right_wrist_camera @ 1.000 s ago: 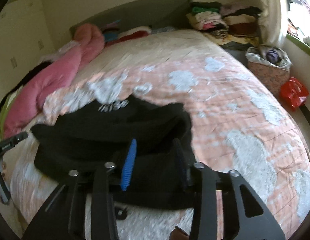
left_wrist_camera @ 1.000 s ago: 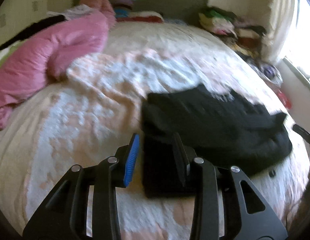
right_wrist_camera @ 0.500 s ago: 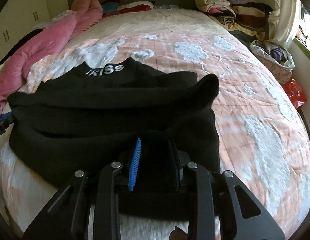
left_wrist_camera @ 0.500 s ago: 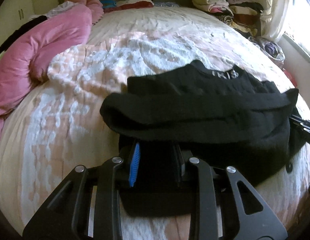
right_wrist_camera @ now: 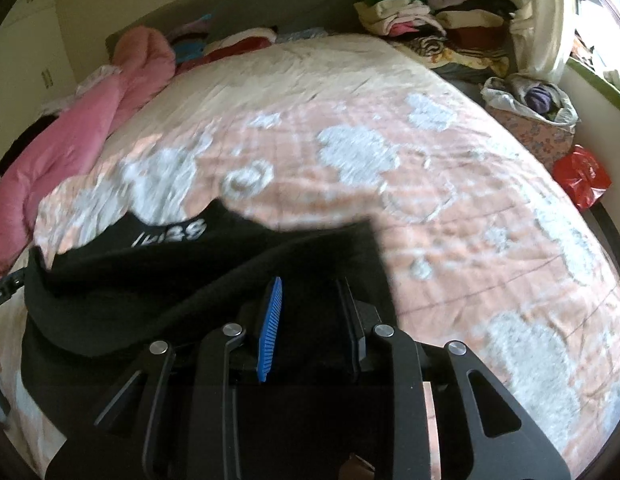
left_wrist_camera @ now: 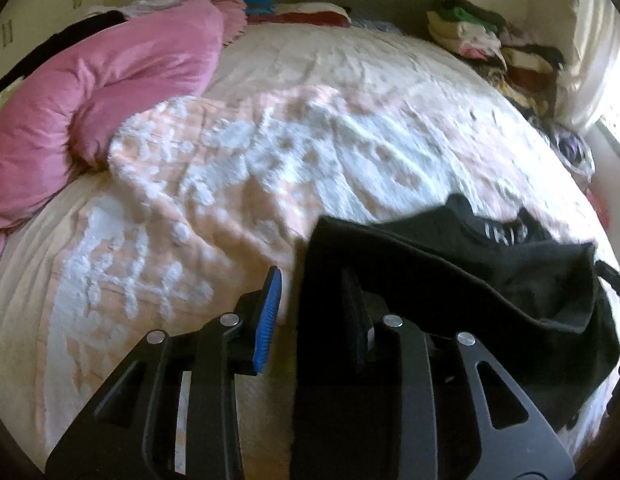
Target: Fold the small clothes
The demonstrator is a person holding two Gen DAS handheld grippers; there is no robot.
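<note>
A small black garment (left_wrist_camera: 462, 280) with white lettering lies folded over on the bed near its front edge; it also shows in the right wrist view (right_wrist_camera: 214, 280). My left gripper (left_wrist_camera: 314, 300) is at the garment's left end, jaws apart, with black cloth draped between and over the right finger. My right gripper (right_wrist_camera: 310, 304) is at the garment's right end, jaws apart, above the black cloth. Whether either gripper still pinches cloth is unclear. The left gripper's tip (right_wrist_camera: 6, 288) shows at the left edge of the right wrist view.
The bed has a peach and white quilt (right_wrist_camera: 430, 184). A pink duvet (left_wrist_camera: 102, 92) lies along the left side. Stacks of folded clothes (right_wrist_camera: 430, 20) sit at the far right. A bag of clothes (right_wrist_camera: 538, 108) and a red bag (right_wrist_camera: 582, 176) are on the floor at the right.
Both grippers carried the garment's near edge up and forward over itself, then came down. The garment now lies lower, and the views have tilted and shifted sideways.
</note>
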